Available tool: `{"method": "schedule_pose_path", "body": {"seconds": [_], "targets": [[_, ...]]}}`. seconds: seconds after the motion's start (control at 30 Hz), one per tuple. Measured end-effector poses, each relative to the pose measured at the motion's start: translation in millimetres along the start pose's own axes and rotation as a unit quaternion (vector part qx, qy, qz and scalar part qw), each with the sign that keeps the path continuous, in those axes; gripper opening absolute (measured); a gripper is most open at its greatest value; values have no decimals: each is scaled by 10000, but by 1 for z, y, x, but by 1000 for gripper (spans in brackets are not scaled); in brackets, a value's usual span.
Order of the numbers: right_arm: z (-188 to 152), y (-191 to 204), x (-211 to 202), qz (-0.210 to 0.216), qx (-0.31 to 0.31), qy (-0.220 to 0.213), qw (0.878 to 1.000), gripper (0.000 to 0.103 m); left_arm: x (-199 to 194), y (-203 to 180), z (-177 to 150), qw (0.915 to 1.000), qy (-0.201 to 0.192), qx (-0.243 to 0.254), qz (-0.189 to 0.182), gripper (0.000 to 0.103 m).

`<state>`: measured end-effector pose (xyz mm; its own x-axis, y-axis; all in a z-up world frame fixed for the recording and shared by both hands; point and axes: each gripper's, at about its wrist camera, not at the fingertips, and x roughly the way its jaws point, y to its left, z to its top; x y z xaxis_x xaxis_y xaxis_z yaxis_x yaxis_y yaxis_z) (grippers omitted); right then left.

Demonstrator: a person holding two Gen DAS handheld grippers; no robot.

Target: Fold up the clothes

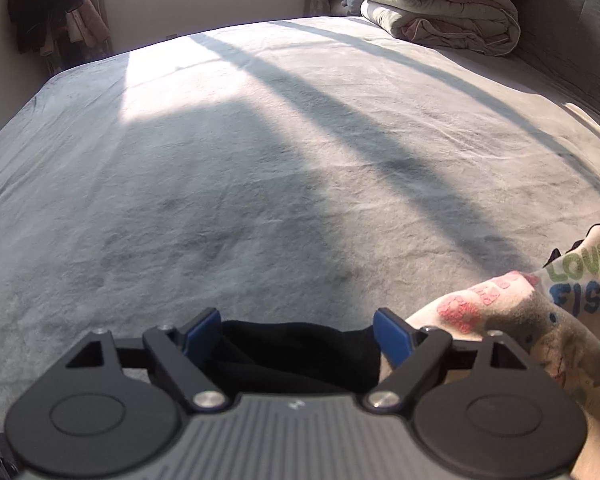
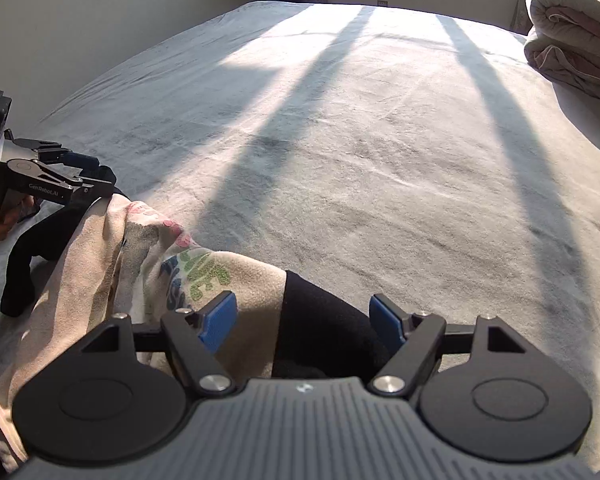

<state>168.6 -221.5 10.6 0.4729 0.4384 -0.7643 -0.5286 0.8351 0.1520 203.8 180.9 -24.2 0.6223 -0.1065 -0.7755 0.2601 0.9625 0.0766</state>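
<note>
Sweatshirt (image 2: pixel 204 280) bunched on bed (image 2: pixel 340 160); left tool (image 1: pixel 300 334) and right tool (image 2: pixel 302 320) jaws apart, black sleeves between, ungripped. Spread flat before folding.

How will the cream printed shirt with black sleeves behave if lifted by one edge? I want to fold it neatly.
Likely floppy: the shirt already slumps in soft creases between the two grippers. Probably light for its size, since it looks like thin knit. It should not slide much, as the grey bedcover looks fuzzy, so dragging may bunch it. The black sleeve would probably dangle.
</note>
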Motion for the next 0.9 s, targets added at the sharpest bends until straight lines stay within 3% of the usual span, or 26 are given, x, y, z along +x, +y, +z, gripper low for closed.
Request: {"method": "schedule_pose_path", "body": {"seconds": [0.1, 0.2, 0.27, 0.3, 0.37, 0.43, 0.53, 0.7, 0.9], "targets": [[1, -4, 21, -12, -87, 230, 9997, 77, 21, 5, -5, 9991, 348, -37, 236, 84], [-9, 0, 37, -255, -158, 399, 9988, 62, 19, 7, -16, 9992, 204, -270, 189, 81], [-14, 5, 32, -202, -129, 277, 9993, 36, 14, 4, -24, 9991, 76, -372, 186, 71], [-17, 8, 29, -174, -115, 215, 9996, 32, 10, -2, -26, 9990, 22, -369, 261, 63], [-20, 15, 23, -337, -126, 145, 9992, 25, 3, -13, -32, 9985, -85, -359, 412, 33], [-23, 24, 15, -561, -127, 66, 9983, 23, -7, -28, -35, 9976, -171, -244, 632, 23], [-27, 37, -5, -828, -201, -185, 9962, 22, -27, -38, -42, 9962, -369, -330, 719, 20], [-36, 59, -61, -1145, -454, -742, 9896, 21, -87, -36, -62, 9931, -797, -842, 198, 20], [-77, 83, -112, -1284, -975, -984, 9820, 21, -145, -57, -108, 9942, -877, -547, -312, 20]]}}
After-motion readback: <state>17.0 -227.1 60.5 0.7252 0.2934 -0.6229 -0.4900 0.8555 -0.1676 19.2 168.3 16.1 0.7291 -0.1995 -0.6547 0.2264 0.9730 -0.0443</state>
